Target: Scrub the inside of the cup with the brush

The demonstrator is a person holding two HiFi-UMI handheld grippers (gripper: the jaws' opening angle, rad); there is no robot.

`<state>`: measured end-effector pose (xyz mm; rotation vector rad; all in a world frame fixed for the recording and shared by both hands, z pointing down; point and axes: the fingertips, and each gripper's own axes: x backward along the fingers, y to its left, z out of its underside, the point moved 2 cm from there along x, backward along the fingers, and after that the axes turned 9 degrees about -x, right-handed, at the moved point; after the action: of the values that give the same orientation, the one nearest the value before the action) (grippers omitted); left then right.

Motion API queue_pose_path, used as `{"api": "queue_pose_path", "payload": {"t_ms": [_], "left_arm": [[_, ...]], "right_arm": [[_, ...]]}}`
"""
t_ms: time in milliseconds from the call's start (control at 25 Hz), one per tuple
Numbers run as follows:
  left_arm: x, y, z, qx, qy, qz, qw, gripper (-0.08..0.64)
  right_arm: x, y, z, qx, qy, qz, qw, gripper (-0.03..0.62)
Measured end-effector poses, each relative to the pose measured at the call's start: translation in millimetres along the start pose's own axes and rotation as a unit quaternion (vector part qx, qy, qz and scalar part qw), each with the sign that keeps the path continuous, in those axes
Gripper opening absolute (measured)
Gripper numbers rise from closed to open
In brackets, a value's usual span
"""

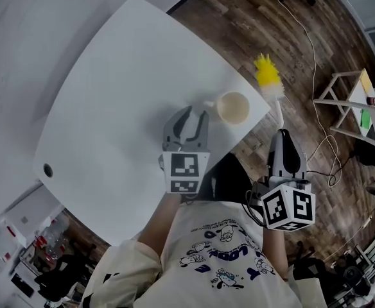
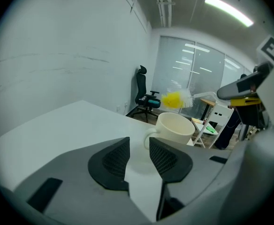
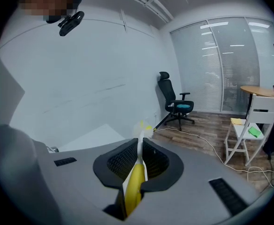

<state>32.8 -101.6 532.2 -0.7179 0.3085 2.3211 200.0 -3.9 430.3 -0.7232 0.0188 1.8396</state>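
Where the white table (image 1: 110, 95) narrows to its corner, a cream cup (image 1: 233, 107) stands upright near the edge. Its mouth is open, its inside pale, and its handle is turned toward the left gripper (image 1: 196, 115). Left jaws are spread with nothing between them; the cup's handle sits just ahead of the gap. The right gripper (image 1: 282, 133) pinches the brush (image 1: 269, 82) by its yellow grip, jaws pressed against it. Brush: white stem, head of yellow bristles with a white fringe below. The head hangs just beyond the cup's rim, past the table edge, outside the cup.
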Motion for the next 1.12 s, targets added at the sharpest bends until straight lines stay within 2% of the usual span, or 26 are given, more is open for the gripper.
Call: {"api": "queue_pose_path", "payload": {"t_ms": [480,1120], "left_arm": [[-21.1,-5.3,4.8,-0.012,0.012,0.017,0.9997,0.130],[-36.2,-3.2,4.3,0.008,0.008,0.007,0.9999,0.130]], "right_arm": [[-0.2,-1.1,11.1,-0.003,0.014,0.009,1.000,0.044],[-5.4,-0.6,17.4,0.003,0.032,0.008,0.999,0.044]]}}
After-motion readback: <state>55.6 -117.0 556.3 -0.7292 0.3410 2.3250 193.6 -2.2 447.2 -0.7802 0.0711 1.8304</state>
